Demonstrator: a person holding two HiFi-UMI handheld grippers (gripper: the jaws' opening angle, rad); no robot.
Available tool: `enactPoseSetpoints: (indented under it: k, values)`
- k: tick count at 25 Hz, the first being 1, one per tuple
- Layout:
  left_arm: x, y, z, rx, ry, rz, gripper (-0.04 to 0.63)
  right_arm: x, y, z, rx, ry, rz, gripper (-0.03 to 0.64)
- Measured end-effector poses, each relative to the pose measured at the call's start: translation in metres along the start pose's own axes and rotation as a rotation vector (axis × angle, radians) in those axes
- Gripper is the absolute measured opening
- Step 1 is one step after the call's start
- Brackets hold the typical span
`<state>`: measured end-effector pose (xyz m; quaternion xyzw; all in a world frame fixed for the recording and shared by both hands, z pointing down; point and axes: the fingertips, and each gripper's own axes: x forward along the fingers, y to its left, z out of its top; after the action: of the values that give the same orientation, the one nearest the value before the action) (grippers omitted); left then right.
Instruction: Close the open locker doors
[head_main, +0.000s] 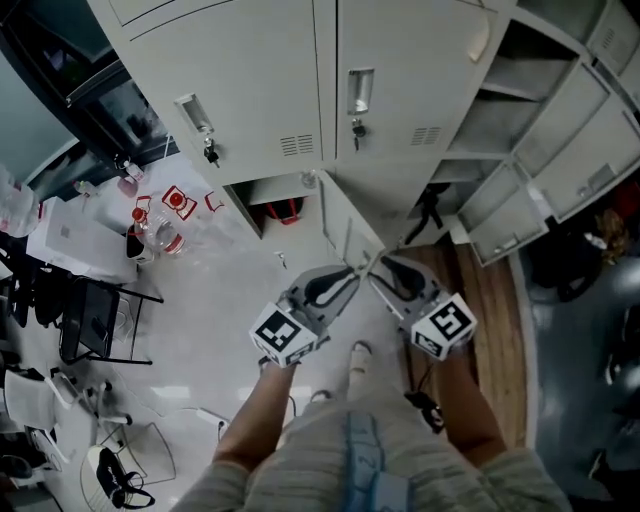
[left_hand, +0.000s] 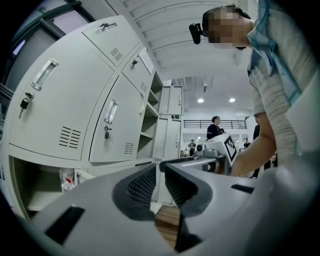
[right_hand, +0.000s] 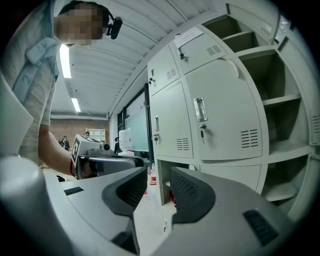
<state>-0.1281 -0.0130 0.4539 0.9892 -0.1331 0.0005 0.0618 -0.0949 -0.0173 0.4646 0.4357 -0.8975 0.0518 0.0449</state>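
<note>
The pale grey locker door (head_main: 348, 228) in the bottom row stands swung out, its free edge toward the person. The left gripper (head_main: 350, 274) hovers just beside that edge, jaws narrowly apart and empty. The right gripper (head_main: 379, 263) has its jaws spread, with the door's edge showing between them, unclamped. Closed grey lockers (head_main: 270, 90) stand above. The white floor (head_main: 220, 300) lies left, the wooden boards (head_main: 495, 330) right.

I see even, cool indoor light from round ceiling lamps (left_hand: 200, 100) and a strip light (right_hand: 65, 60). Both gripper views bulge fisheye-round with black corners; my head view bends the lockers (head_main: 300, 90), and the floor (head_main: 230, 300) glares pale.
</note>
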Motion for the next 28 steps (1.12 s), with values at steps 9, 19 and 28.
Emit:
enactPoseSetpoints:
  k: [9, 19, 28]
  values:
    - [0.033, 0.021, -0.015, -0.033, 0.03, 0.042, 0.037, 0.01, -0.053, -0.042, 0.014, 0.09, 0.034, 0.117]
    - [0.045, 0.036, -0.028, -0.047, 0.06, 0.112, 0.037, 0.022, -0.079, -0.095, 0.017, 0.218, 0.1, 0.115]
    - [0.036, 0.049, -0.03, -0.032, 0.063, 0.124, 0.037, 0.032, -0.049, -0.096, 0.006, 0.316, 0.23, 0.114]
